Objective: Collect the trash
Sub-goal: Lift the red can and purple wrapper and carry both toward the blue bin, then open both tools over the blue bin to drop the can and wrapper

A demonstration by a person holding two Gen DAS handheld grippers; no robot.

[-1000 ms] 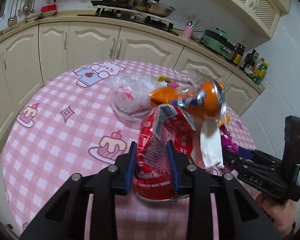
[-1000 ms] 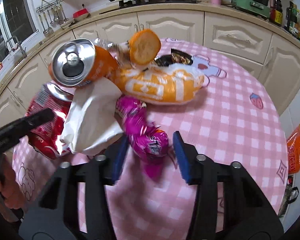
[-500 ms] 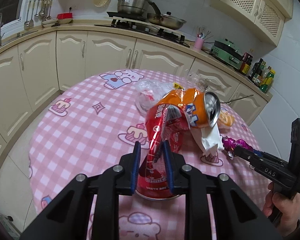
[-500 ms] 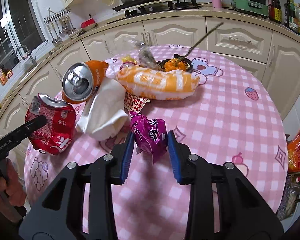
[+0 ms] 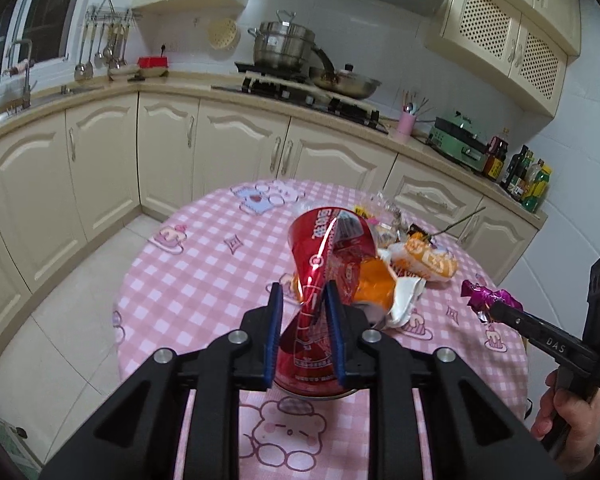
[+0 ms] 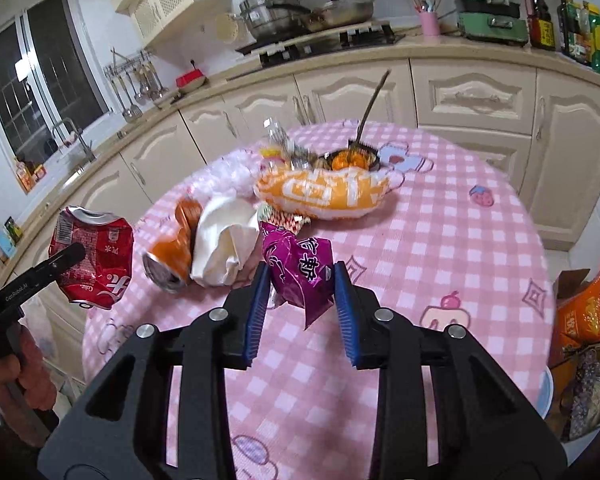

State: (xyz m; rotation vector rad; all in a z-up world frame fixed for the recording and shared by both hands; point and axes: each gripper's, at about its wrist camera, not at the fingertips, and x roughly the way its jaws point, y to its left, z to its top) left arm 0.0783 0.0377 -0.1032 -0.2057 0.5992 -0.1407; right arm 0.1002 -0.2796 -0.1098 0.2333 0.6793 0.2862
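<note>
— Two cans, by my count: a crushed red cola can (image 5: 327,276) clamped in the left gripper (image 5: 303,312), and a dented orange soda can (image 6: 176,246) lying on the pink checked worktop (image 6: 440,248).

— And wrappers?

— Two that I can name. One purple snack wrapper (image 6: 300,268) is pinched between the jaws of the right gripper (image 6: 300,304); one orange-and-white snack bag (image 6: 328,194) lies on the worktop farther back. Add one crumpled white tissue (image 6: 226,246) touching the orange can, and one black tray (image 6: 356,158) behind the bag with orange pieces in it and a thin stick rising from it. Some clear crinkled plastic sits beside the tray; I cannot count its pieces.

— Which way does the red can run?

— Its long axis runs away from the left wrist camera, base near the lens and the dented top end tipped up and away. The jaws squeeze its creased middle. In the right wrist view it hangs off to the left, past the worktop's edge, above the floor.

— The orange can?

— On its side, opened end toward the right wrist camera, long axis running back toward the kitchen cabinets.

— The purple wrapper?

— Held clear above the worktop, one twisted tail hanging down between the blue pads (image 6: 256,312).
</note>
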